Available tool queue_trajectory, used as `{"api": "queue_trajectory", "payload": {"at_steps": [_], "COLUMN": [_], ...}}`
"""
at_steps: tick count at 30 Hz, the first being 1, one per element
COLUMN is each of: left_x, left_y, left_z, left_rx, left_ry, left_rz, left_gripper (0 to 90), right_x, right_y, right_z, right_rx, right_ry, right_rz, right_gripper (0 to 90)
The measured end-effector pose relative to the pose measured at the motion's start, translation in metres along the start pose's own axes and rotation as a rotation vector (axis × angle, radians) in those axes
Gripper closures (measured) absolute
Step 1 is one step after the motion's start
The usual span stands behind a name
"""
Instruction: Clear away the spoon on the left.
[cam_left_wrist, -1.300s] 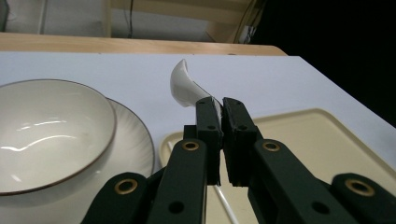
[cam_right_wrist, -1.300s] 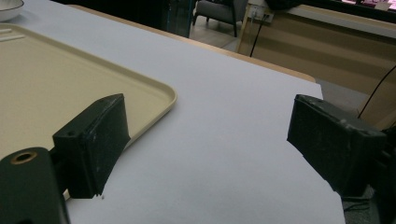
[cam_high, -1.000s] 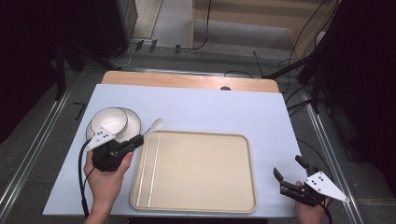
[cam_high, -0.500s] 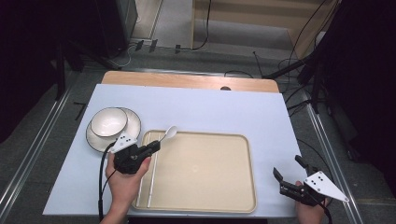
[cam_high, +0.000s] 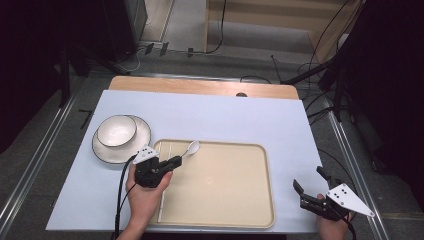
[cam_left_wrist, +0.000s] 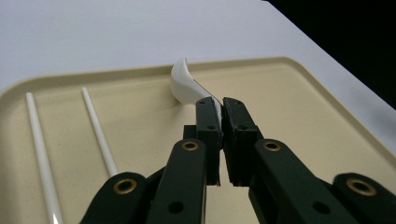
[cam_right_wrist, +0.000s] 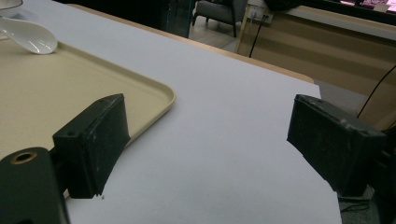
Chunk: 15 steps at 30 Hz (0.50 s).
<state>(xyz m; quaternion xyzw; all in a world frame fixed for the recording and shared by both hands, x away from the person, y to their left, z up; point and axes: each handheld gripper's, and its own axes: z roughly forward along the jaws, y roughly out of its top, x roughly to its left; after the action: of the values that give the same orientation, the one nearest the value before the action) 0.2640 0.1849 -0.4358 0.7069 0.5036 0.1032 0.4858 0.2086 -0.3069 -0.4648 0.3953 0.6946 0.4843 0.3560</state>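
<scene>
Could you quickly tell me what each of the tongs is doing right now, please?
Left tongs: closed on the handle of the white spoon, over the tray.
Right tongs: open, holding nothing, beside the tray.

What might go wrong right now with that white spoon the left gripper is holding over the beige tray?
1. The left gripper pinches the glossy white ceramic spoon only by its handle end, so the heavier bowl could twist or slip out.
2. The two white chopsticks lie close beside it on the beige plastic tray; lowering the spoon may knock them.
</scene>
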Motion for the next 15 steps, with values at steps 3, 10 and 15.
{"api": "queue_trajectory", "payload": {"at_steps": [3,10,15], "left_x": [-0.003,-0.01,-0.016], "left_y": [-0.002,-0.003,0.001], "left_z": [0.001,0.011,0.014], "left_rx": [0.023,0.11,0.139], "left_ry": [0.035,0.101,0.074], "left_rz": [-0.001,0.05,0.078], "left_gripper": [83.8,61.4,85.5], "right_x": [0.0,0.0,0.0], "right_y": [0.0,0.0,0.0], "right_z": [0.0,0.0,0.0], "right_rx": [0.005,0.001,-0.002], "right_ry": [0.002,-0.002,-0.003], "right_rz": [0.001,0.001,0.005], "right_gripper": [13.0,13.0,13.0]}}
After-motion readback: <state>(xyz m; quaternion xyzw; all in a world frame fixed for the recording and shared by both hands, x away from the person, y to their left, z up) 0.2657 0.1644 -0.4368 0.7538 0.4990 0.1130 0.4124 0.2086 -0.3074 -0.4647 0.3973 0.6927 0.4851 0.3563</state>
